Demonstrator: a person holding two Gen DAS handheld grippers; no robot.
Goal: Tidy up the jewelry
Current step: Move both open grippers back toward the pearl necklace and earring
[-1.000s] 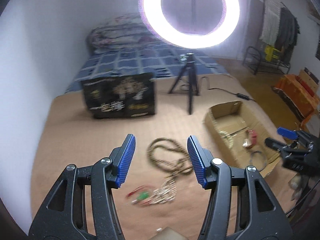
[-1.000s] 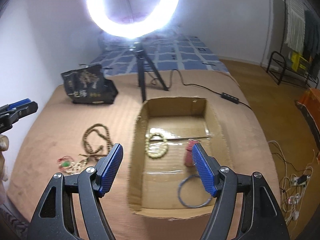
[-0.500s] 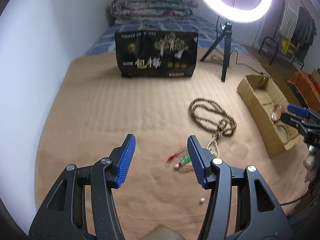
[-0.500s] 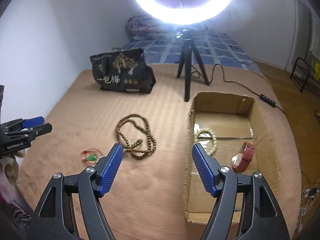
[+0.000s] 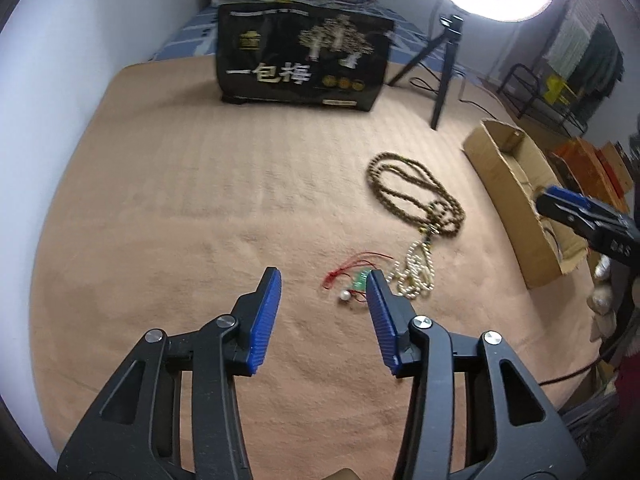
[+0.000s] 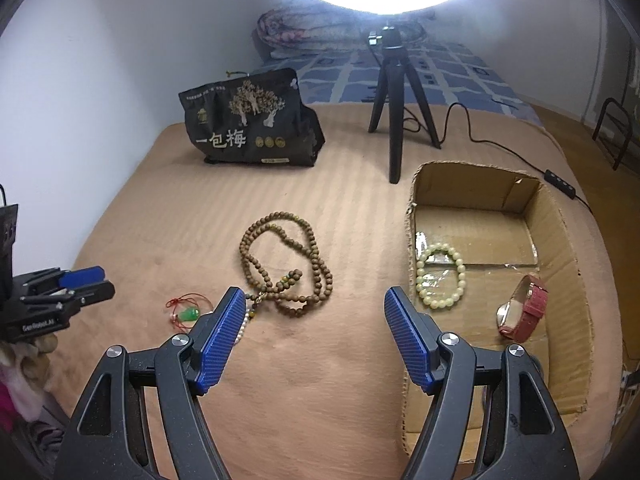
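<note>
I judge the job about half done: a pale green bead bracelet [image 6: 440, 280] and a red-strapped watch [image 6: 522, 314] already lie in the cardboard box [image 6: 560, 216] at the right, while the brown bead necklace [image 6: 288, 264], a pearl strand [image 5: 416, 268] and a green pendant on red cord [image 6: 188, 312] remain out on the tan bed cover [image 5: 180, 200], left of the box. My left tongs [image 5: 322, 316] hover spread wide, empty, just near of the pendant. My right tongs [image 6: 314, 334] hang equally wide and empty, near of the brown necklace, beside the box's left wall.
</note>
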